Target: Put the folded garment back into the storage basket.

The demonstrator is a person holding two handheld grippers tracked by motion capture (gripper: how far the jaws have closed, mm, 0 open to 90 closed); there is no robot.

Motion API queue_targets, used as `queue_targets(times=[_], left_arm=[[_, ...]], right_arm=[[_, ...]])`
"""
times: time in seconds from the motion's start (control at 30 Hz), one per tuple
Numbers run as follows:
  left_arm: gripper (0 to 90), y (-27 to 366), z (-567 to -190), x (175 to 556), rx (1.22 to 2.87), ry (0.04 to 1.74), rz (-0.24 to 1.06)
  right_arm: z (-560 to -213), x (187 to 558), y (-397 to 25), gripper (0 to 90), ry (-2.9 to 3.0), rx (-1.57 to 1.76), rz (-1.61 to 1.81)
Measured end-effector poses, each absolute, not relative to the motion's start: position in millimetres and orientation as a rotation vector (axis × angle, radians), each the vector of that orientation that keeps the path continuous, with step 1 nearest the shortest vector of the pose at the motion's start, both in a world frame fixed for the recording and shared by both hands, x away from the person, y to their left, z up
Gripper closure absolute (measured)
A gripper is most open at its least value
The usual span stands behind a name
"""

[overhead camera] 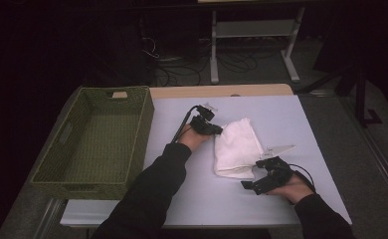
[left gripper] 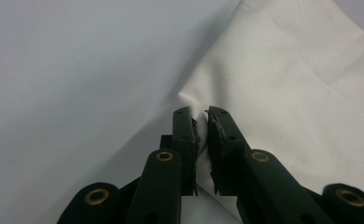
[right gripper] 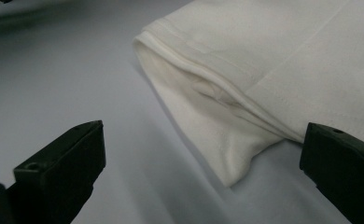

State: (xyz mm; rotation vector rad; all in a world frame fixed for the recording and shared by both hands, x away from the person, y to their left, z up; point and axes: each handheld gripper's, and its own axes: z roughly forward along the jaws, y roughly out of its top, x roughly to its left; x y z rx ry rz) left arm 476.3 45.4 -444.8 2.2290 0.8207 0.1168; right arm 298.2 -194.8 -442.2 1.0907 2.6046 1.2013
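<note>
Left tongs (overhead camera: 217, 128): jaws drawn nearly together, clenched on the corner of the white cloth (overhead camera: 238, 147). In the left gripper view these left tongs (left gripper: 201, 116) pinch a thin fold of the cloth (left gripper: 287, 93) between their tips, leaving only a narrow slit.

Right tongs (overhead camera: 249, 185): jaws spread wide and released, holding nothing. In the right gripper view the right tongs (right gripper: 203, 154) stand apart at either side, and the hemmed, folded corner of the cloth (right gripper: 245, 84) lies just ahead of them, between the two tips but clear of both.

The cloth lies folded on the pale bench (overhead camera: 301, 124), between the two pairs of tongs: its far corner at the left tongs, its near edge just beside the right tongs.

A green woven basket (overhead camera: 82, 174) stands on the bench beyond the left tongs, well apart from the cloth.

Count: one cloth, one basket, two pairs of tongs.
</note>
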Motion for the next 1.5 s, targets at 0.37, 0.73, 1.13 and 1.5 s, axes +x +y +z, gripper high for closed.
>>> queue_targets(times=[0.37, 0.73, 1.13, 1.5], left_arm=[[81.2, 39.1, -441.9, 470.3, 2.276, 0.798, 0.205], [81.2, 40.5, -442.4, 471.6, 2.268, 0.807, 0.187], [81.2, 40.6, -442.6, 471.8, 2.264, 0.808, 0.184], [81.2, 40.8, -442.7, 471.9, 2.263, 0.804, 0.183]], right_arm=[[-440.7, 299.2, -201.0, 19.6, 2.613, 1.103, 1.195], [-444.4, 303.1, -200.9, 41.0, 2.603, 1.079, 1.135], [-448.7, 304.2, -195.6, 51.4, 2.617, 1.019, 1.057], [-448.8, 303.7, -193.6, 63.6, 2.594, 0.964, 0.994]])
